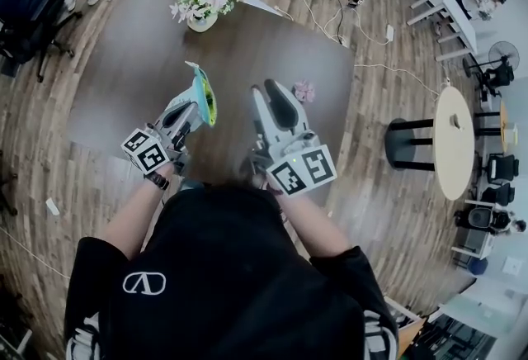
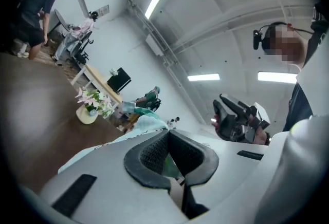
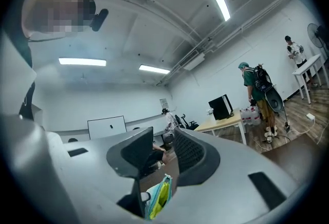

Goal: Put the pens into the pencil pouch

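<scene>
Pinching the pouch (image 1: 204, 96) by its edge, the left claw (image 1: 193, 111) holds it up over the bench (image 1: 132, 69), lining showing; the right claw (image 1: 268, 92), half-wide and empty, hovers just beside it, probably to spread the mouth.

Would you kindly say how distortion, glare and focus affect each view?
Head view: fisheye curves the wooden plank floor around the dark brown table. Left gripper view: white ceiling strip lights blow out; corners vignette black. Right gripper view: the same vignette; the teal-and-yellow fabric pouch looks soft.
</scene>
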Tool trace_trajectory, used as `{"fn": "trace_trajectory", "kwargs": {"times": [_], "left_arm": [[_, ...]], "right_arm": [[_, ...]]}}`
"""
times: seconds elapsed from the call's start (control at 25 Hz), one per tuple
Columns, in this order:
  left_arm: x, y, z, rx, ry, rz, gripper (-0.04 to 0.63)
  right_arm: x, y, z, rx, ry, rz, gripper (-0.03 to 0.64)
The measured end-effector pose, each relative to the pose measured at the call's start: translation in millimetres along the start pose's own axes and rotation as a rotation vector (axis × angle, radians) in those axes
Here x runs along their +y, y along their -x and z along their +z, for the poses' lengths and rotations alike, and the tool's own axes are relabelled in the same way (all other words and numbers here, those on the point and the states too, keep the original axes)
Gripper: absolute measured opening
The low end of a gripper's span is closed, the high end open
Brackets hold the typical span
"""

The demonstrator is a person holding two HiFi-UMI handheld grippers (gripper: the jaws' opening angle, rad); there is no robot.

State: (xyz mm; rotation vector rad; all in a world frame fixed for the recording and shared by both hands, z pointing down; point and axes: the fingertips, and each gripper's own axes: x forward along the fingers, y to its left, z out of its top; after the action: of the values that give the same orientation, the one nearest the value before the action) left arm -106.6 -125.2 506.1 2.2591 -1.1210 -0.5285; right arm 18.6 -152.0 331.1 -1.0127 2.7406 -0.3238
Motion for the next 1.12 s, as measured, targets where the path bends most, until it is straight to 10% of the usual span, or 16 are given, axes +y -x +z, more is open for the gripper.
{"fn": "trace_trajectory", "kwargs": {"times": [0.4,1.12], "left_arm": [[103.2,-6.9,-101.8,0.198,-0.025,0.165,0.005],[144.5,-58.0,-217.0,0.477,-0.013,0.154,0.009]], "right_arm": [[-36.1,38.2,-42.9,0.112,-0.067,-0.112,0.126],[-66.3,73.3,-94.6,0.218,-0.132,-0.201,0.124]]}}
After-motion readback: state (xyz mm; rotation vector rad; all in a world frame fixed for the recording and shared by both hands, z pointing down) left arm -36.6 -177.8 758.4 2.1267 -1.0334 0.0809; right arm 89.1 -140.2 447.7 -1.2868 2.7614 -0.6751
